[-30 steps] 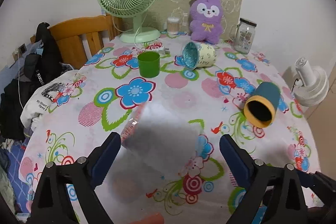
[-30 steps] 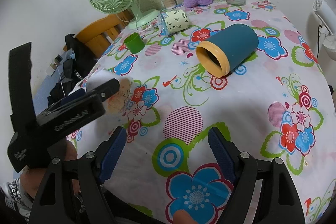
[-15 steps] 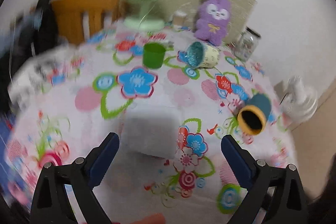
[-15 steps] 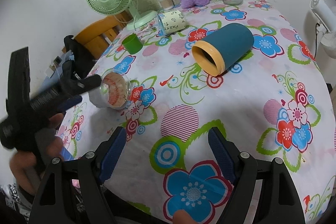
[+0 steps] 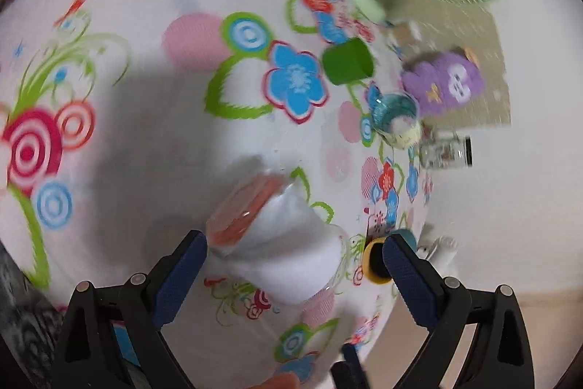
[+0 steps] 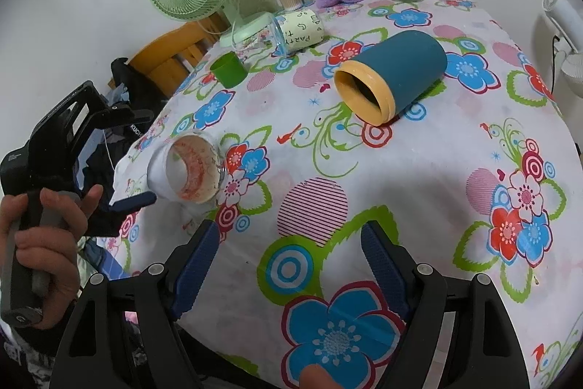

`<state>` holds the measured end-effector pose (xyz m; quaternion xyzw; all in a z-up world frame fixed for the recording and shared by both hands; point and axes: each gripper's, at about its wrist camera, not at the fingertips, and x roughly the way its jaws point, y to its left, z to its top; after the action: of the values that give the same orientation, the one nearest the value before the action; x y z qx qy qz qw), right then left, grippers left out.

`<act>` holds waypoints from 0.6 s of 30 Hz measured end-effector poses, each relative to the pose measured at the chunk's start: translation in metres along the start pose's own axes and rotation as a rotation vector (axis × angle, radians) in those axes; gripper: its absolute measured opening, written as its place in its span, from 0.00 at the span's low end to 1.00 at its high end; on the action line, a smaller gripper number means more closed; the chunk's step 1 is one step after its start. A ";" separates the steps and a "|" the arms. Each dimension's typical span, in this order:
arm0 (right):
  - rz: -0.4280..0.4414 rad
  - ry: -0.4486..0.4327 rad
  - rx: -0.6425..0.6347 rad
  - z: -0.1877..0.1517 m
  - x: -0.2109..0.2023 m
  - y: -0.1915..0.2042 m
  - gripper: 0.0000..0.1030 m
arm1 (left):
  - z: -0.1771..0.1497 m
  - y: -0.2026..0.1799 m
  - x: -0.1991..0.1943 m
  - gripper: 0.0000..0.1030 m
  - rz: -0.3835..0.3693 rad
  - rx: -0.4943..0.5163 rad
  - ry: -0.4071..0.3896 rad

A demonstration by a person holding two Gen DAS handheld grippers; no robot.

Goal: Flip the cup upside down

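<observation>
Though spread wide, left claw (image 5: 295,256) brackets cup (image 5: 271,236).

The left claw (image 5: 295,252) is rolling over sideways, tilting its whole view, and the clear plastic cup (image 5: 271,236) between its fingers is now showing its reddish mouth instead of a blurred side. The cup is lying tipped beside that claw.

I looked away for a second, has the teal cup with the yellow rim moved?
No. In the right wrist view the teal cup lies on its side at the same flower prints, same gap from the green cup.
</observation>
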<state>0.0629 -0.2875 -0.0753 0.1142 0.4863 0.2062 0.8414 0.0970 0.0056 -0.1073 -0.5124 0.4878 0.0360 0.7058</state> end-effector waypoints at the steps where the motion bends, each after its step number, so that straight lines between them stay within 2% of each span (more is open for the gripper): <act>1: -0.001 0.001 0.004 0.000 0.000 -0.002 0.80 | -0.001 0.001 0.001 0.95 -0.001 -0.015 0.004; 5: -0.006 0.000 0.026 -0.001 0.000 -0.008 0.80 | 0.001 0.006 0.009 0.91 -0.010 -0.073 0.039; 9: -0.010 0.006 0.028 -0.003 0.001 -0.011 0.80 | 0.004 0.011 0.018 0.65 -0.007 -0.110 0.071; 15: -0.015 0.009 0.047 -0.006 -0.001 -0.016 0.80 | 0.009 0.012 0.015 0.61 -0.012 -0.111 0.041; 18: -0.010 0.007 0.046 -0.005 -0.002 -0.015 0.80 | 0.011 0.001 0.009 0.60 -0.004 -0.043 0.005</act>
<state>0.0610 -0.3021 -0.0820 0.1304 0.4945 0.1910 0.8379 0.1080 0.0109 -0.1144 -0.5286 0.4877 0.0438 0.6934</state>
